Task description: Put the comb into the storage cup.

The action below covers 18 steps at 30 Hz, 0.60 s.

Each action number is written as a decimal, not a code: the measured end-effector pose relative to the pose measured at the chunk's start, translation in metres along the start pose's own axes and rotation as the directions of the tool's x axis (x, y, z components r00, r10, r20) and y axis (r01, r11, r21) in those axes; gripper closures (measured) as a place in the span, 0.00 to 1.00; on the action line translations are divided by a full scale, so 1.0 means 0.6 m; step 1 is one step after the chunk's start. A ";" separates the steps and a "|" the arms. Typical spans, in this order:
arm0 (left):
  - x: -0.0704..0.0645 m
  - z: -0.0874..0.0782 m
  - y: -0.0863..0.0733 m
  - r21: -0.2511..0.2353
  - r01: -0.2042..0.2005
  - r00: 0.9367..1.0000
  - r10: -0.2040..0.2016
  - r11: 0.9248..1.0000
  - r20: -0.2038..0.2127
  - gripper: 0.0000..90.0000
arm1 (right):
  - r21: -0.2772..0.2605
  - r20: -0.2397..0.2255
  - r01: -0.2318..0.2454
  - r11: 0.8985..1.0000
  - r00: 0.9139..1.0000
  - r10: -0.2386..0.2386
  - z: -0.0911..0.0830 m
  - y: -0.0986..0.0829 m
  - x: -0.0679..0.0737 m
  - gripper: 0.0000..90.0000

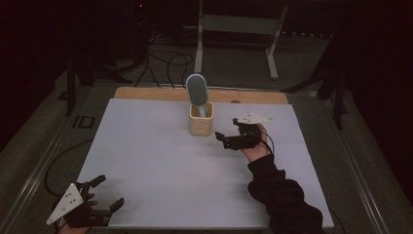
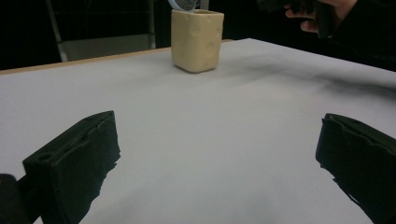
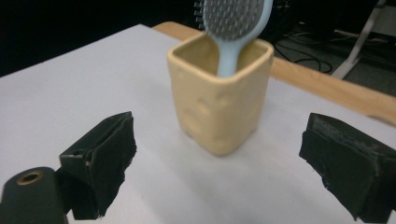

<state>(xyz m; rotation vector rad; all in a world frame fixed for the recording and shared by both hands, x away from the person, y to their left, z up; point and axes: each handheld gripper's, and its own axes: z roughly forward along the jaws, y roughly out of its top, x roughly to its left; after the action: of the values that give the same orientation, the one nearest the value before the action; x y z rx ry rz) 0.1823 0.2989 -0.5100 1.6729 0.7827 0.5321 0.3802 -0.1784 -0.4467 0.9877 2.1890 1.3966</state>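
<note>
Standing handle-down in the yellow cup, the hairbrush leaned on its rim; right tool hung beside the cup, jaws apart, seemingly approaching.

A white sheet covers the wooden table; cables and a metal stand lie beyond.

A dim room is seen around a white-topped table.
A wooden edge is shown along the far side; beyond it, a grey floor is crossed by black cables, and a white metal stand is set in darkness.
</note>
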 end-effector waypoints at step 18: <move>0.000 0.000 0.000 -0.003 -0.001 1.000 0.001 1.000 0.000 0.00 | -0.003 -0.041 0.018 1.000 0.999 -0.018 -0.047 -0.088 0.027 0.12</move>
<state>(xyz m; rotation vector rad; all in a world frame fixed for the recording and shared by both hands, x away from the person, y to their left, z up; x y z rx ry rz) 0.1822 0.2989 -0.5097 1.6706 0.7808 0.5339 0.3324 -0.1988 -0.4801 0.9442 2.2191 1.4238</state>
